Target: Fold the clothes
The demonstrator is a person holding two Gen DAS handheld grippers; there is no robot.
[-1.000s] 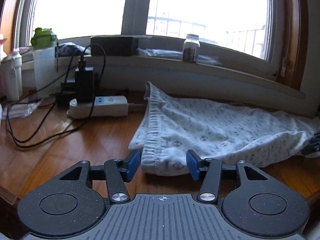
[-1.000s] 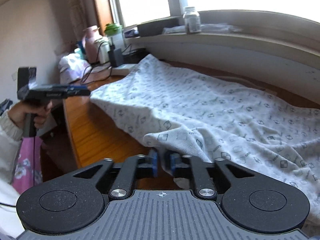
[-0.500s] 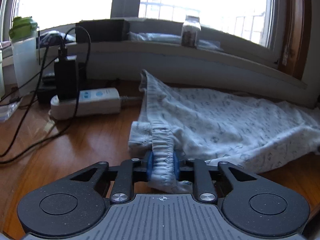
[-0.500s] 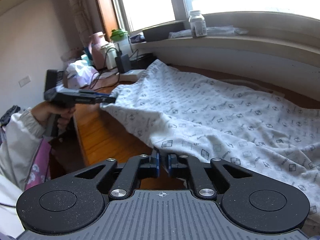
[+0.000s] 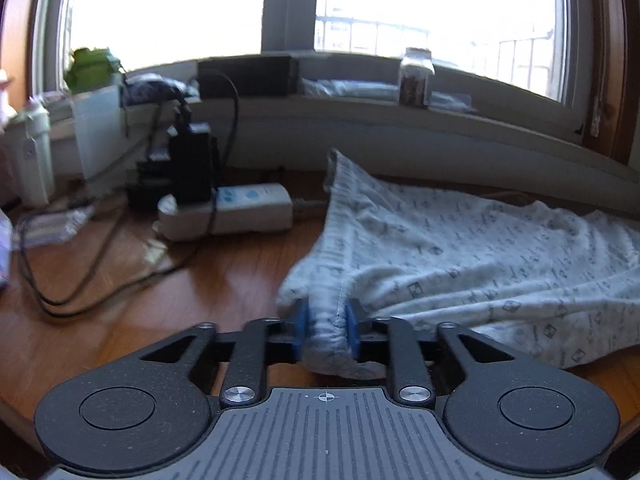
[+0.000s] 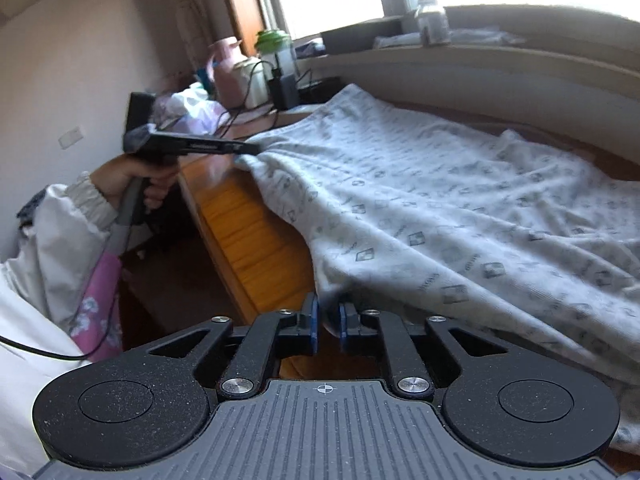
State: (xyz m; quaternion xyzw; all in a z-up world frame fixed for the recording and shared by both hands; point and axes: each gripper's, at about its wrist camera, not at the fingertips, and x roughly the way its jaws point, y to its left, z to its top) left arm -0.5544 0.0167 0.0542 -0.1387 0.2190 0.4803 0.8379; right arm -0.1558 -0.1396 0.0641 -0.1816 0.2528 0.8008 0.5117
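Note:
A white garment [image 5: 460,264] with a small grey print lies spread over the wooden table [image 5: 180,292]. My left gripper [image 5: 326,328] has its blue pads on a bunched fold of the garment's ribbed hem; its jaws are opening a little around that thick fold. In the right wrist view the left gripper [image 6: 240,147] is seen from the side, held by a hand [image 6: 132,178], with the garment [image 6: 440,200] stretched from it. My right gripper [image 6: 328,322] pinches the garment's near edge at the table's front; its jaws are also opening slightly with cloth between them.
A white power strip [image 5: 240,208] with a black adapter [image 5: 192,168] and loose cables [image 5: 80,280] lies left of the garment. Bottles [image 5: 96,112] stand at the far left, and a jar [image 5: 416,76] on the window sill. The table's front edge [image 6: 240,240] drops off beside the right gripper.
The left gripper, open a second ago, has closed on the garment's hem and lifted it. The right gripper has drawn its edge toward the table's front, and the cloth now hangs taut between them.

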